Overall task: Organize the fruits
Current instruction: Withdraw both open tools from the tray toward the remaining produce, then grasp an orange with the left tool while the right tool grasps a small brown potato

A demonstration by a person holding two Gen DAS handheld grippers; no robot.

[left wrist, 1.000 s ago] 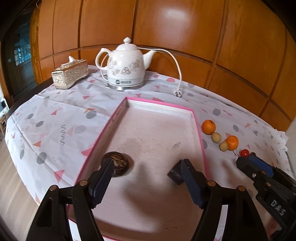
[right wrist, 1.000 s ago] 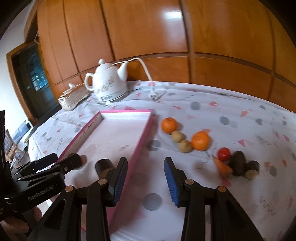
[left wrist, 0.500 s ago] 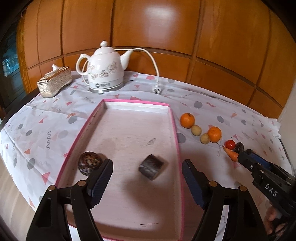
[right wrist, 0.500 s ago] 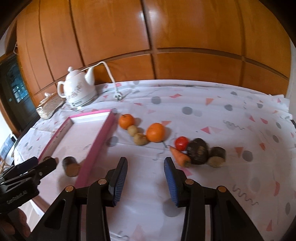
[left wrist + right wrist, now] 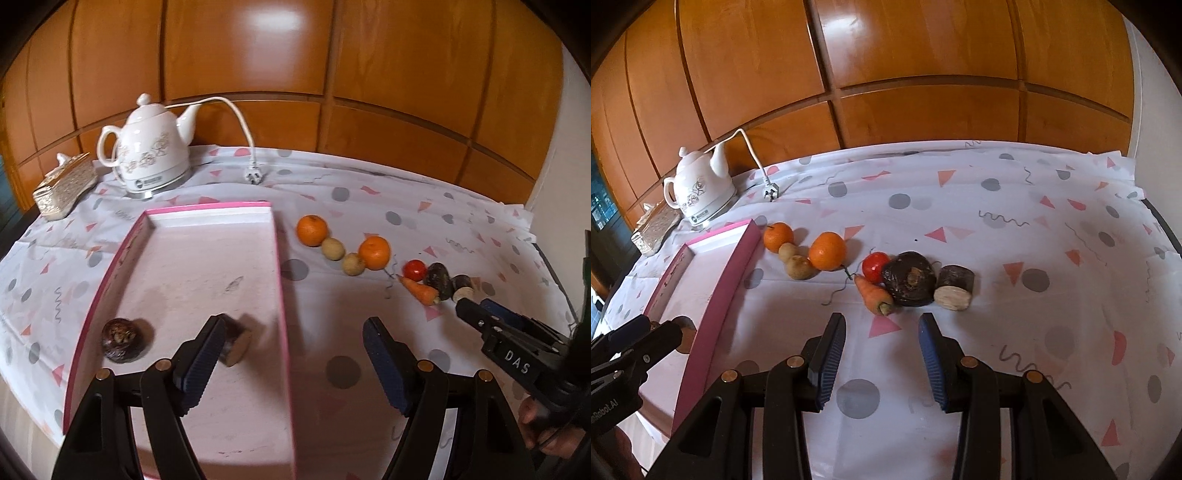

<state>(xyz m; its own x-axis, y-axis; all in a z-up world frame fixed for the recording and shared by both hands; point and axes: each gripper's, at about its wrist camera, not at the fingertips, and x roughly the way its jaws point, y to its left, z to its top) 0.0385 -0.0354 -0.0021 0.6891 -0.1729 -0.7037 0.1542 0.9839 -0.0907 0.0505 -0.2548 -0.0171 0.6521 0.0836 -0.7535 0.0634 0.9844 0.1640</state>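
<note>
Both open and empty: left gripper (image 5: 291,354) above tray's (image 5: 279,258) right rim, right gripper (image 5: 882,354) near carrot (image 5: 873,293) (not touching).

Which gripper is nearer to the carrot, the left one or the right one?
Right. The right gripper hangs open just in front of the carrot, close to it. The left gripper hangs open over the tray's right wall, farther away.

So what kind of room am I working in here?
Most likely a home dining or living room: a table under a patterned tablecloth, wood-panelled wall behind, and a white electric kettle beside a tissue box.
</note>
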